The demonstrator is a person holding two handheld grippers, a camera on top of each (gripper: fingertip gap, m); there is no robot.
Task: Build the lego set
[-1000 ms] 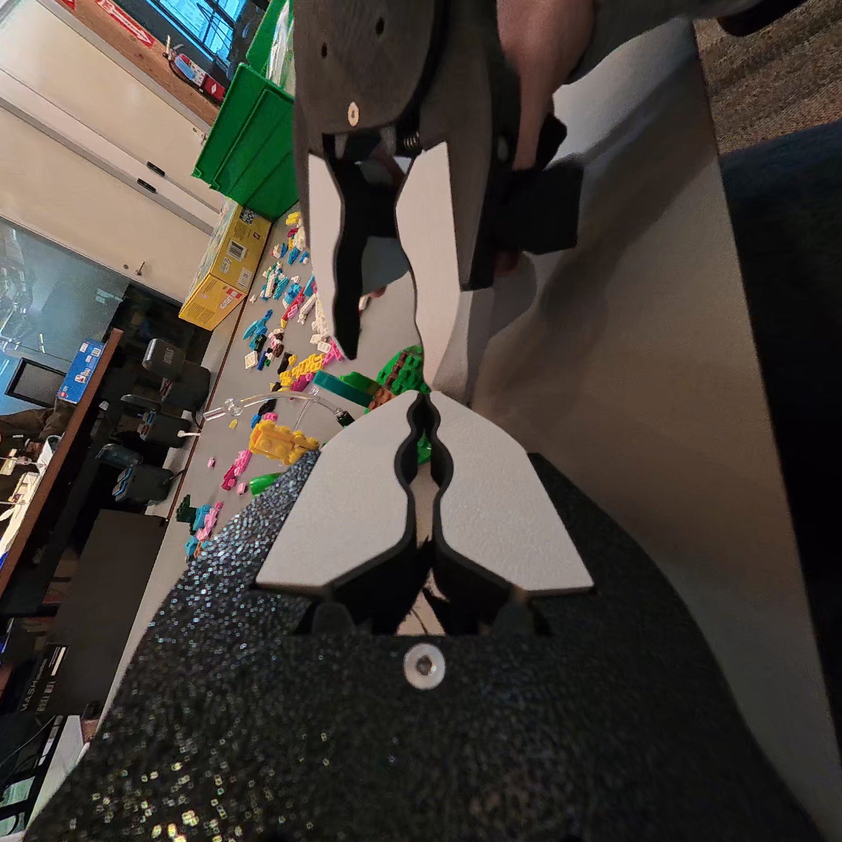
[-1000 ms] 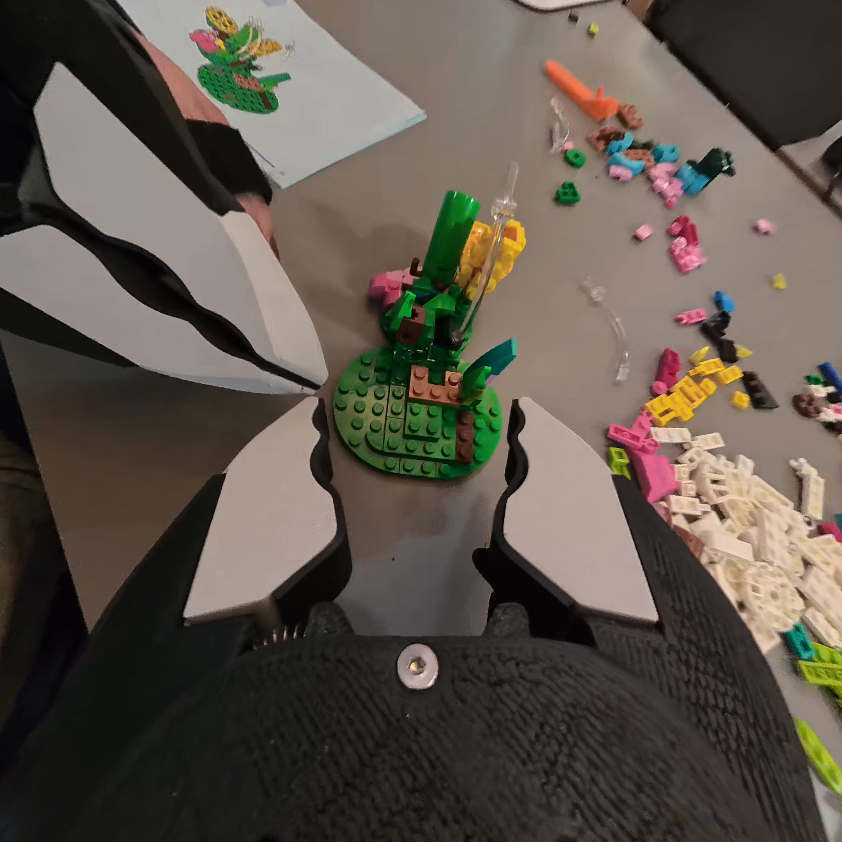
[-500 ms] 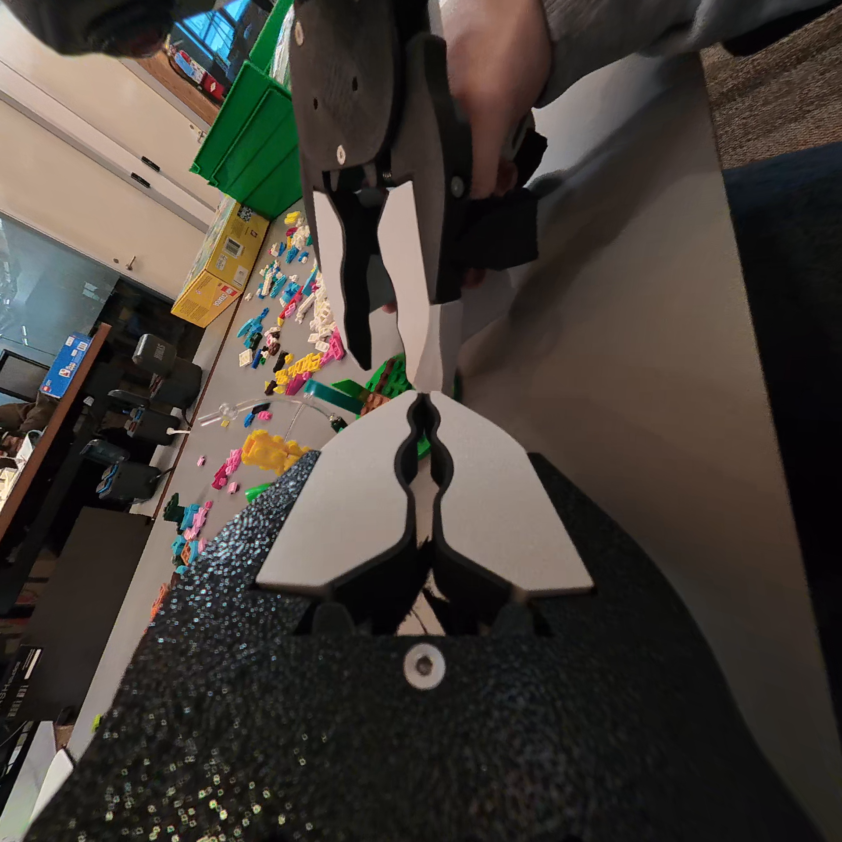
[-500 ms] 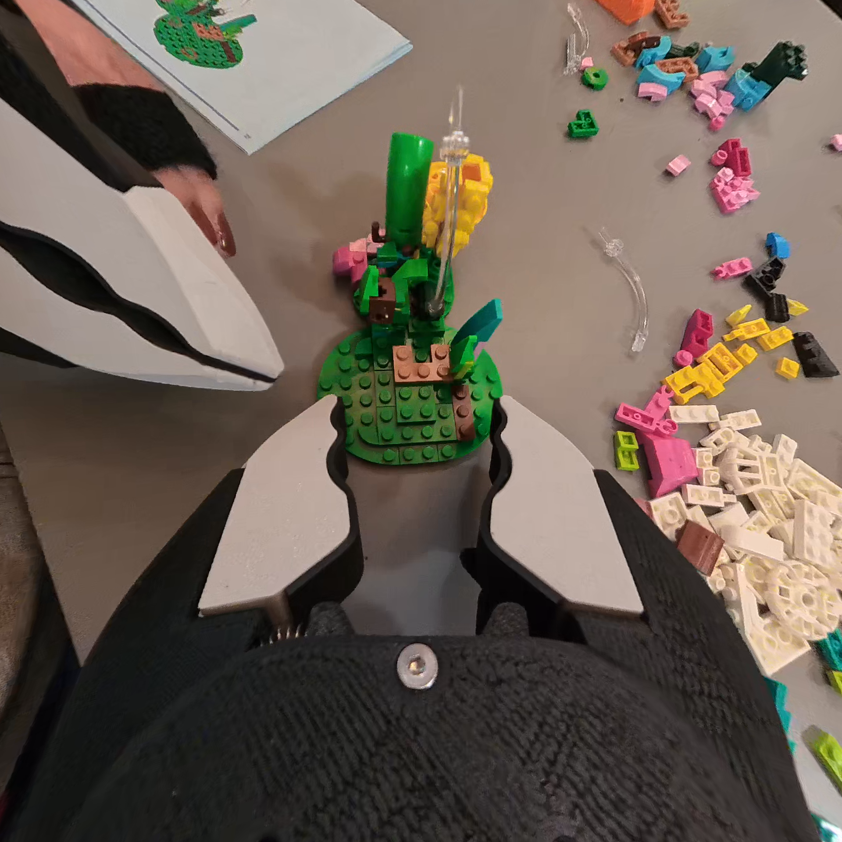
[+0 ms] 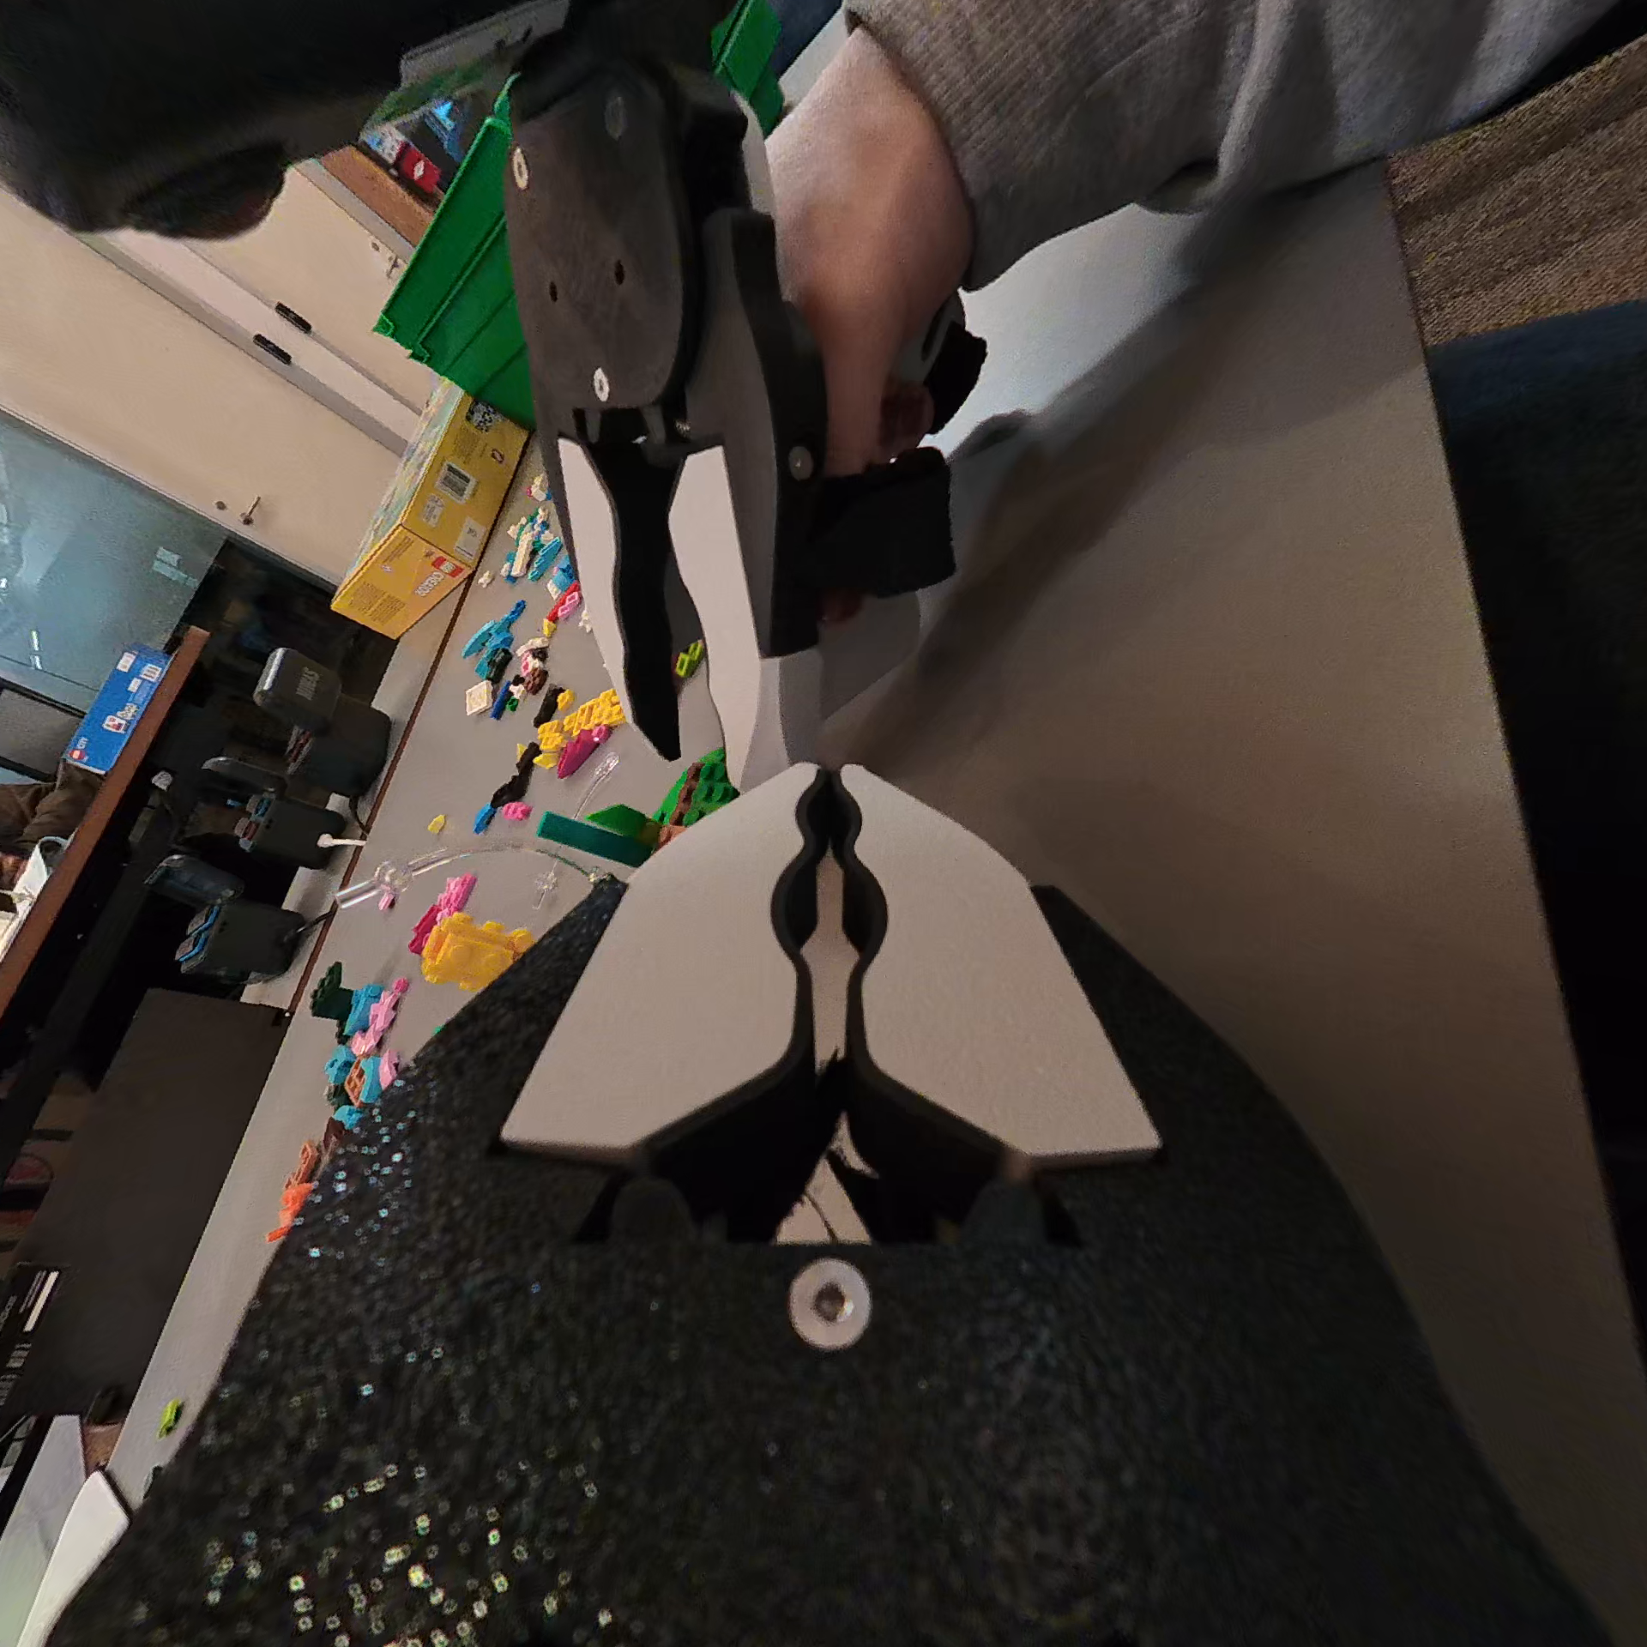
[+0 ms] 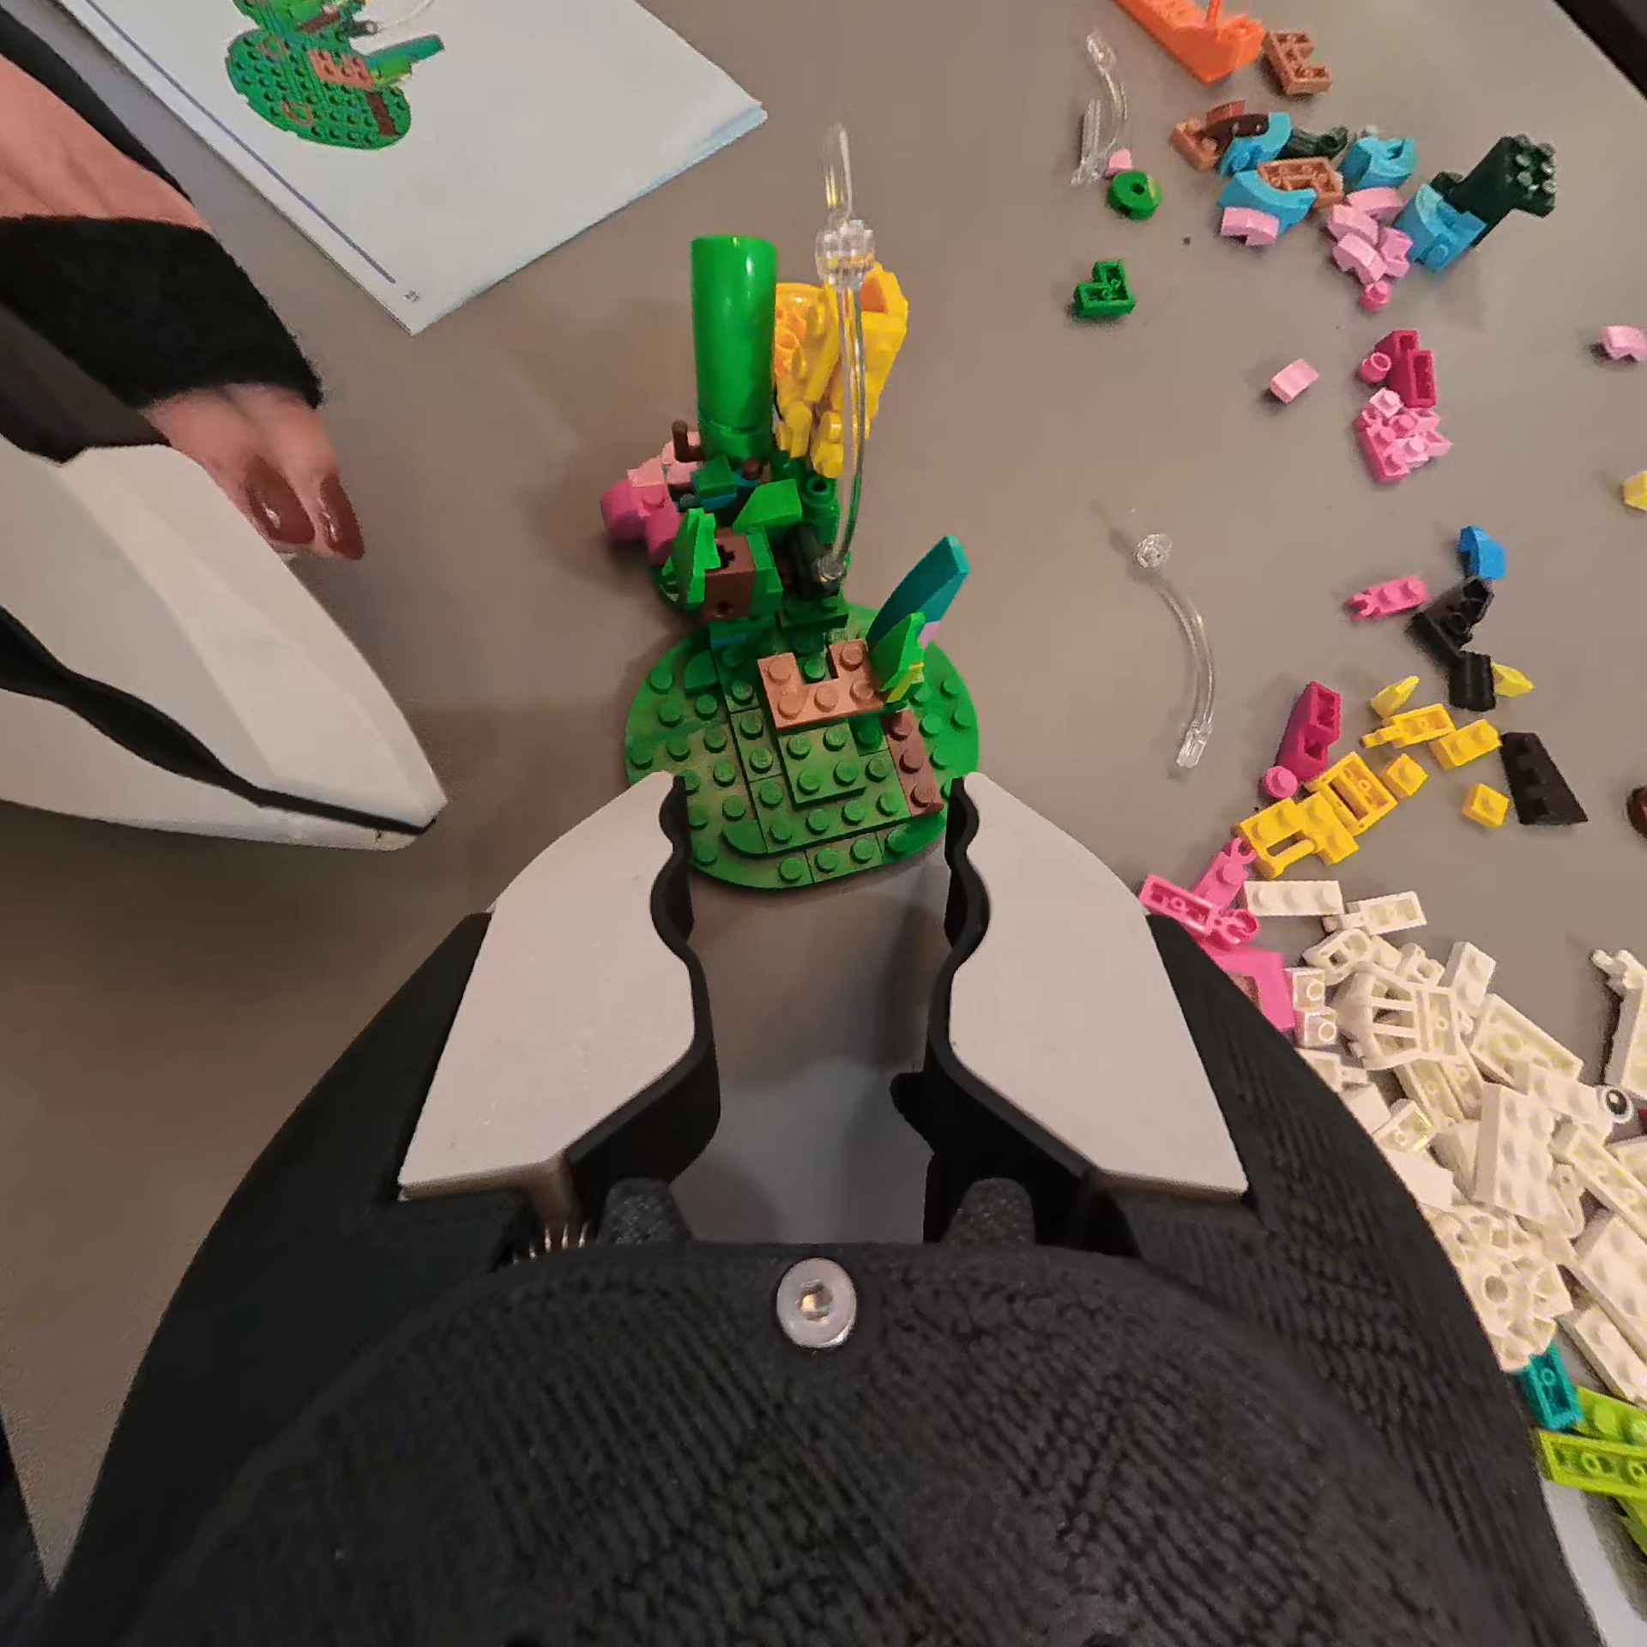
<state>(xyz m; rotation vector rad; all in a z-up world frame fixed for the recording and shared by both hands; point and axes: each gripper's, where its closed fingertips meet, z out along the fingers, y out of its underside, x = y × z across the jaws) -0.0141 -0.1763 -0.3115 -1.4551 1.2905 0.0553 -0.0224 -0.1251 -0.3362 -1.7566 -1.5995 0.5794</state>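
Observation:
A brick model stands on a round green studded plate (image 6: pixel 766 757) on the grey table (image 6: pixel 1025 446). It has a green cylinder (image 6: pixel 733 339), yellow bricks (image 6: pixel 807 356) and a clear curved rod (image 6: pixel 847 356). My right gripper (image 6: pixel 811 784) is open. Its fingertips stand on either side of the plate's near edge, close to the rim. I cannot see that they press on it. My left gripper (image 5: pixel 824 775) is shut with nothing between its pads. It also shows in the right wrist view (image 6: pixel 419 815), left of the plate. The plate (image 5: pixel 704 789) and right gripper (image 5: pixel 713 757) show in the left wrist view.
A light blue instruction booklet (image 6: pixel 499 134) lies beyond the model on the left. Loose white bricks (image 6: pixel 1470 1114) are piled at the right, with coloured bricks (image 6: pixel 1337 802) and a clear curved piece (image 6: pixel 1185 642) behind them. A yellow box (image 5: pixel 428 553) and green bins (image 5: pixel 454 294) stand farther off. From the right gripper's tips to the clear curved piece (image 6: pixel 1185 642) is close to 8 cm.
My right gripper has moved forward until its fingertips flank the green plate, and its jaws have narrowed a little. My left gripper has stayed shut beside the plate.

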